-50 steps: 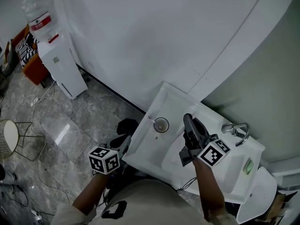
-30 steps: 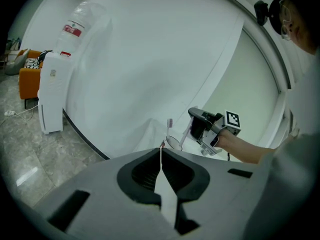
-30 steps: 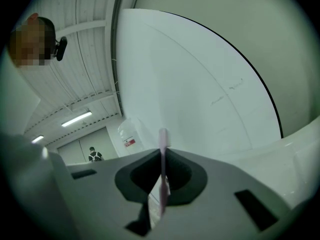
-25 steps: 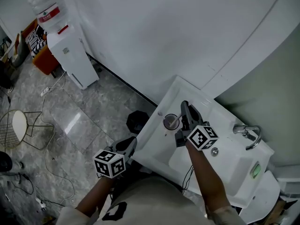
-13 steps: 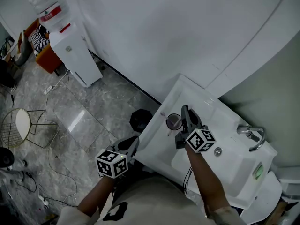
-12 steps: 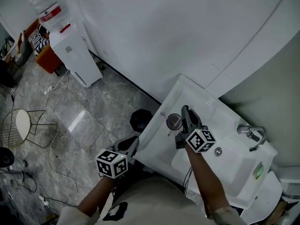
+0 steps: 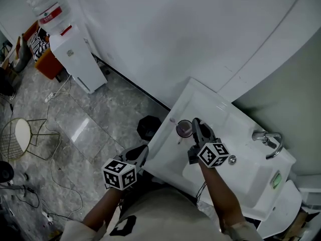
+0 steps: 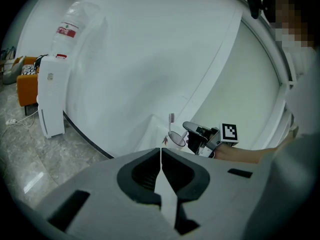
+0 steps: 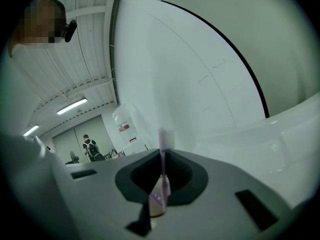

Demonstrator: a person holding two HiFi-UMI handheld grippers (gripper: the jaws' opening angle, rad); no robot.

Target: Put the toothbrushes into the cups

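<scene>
A clear cup (image 7: 183, 128) stands on the left corner of the white sink (image 7: 210, 103). My right gripper (image 7: 194, 124) is at the cup's rim, shut on a pale pink toothbrush (image 9: 165, 138) that stands upright between its jaws, head up. In the left gripper view the toothbrush (image 8: 171, 125) rises out of the cup (image 8: 175, 139), with the right gripper (image 8: 189, 128) just beside it. My left gripper (image 7: 141, 152) hangs off the sink's front left edge. Its tips (image 8: 161, 152) are shut with nothing between them.
A chrome faucet (image 7: 267, 138) stands at the sink's right, and a green item (image 7: 275, 181) lies on its right rim. On the grey tiled floor stand a white water dispenser (image 7: 70, 59), a wire chair (image 7: 19, 135) and a dark object (image 7: 147, 127) by the sink.
My right gripper has sunk a little at the cup with the toothbrush in it. The left gripper has stayed where it was.
</scene>
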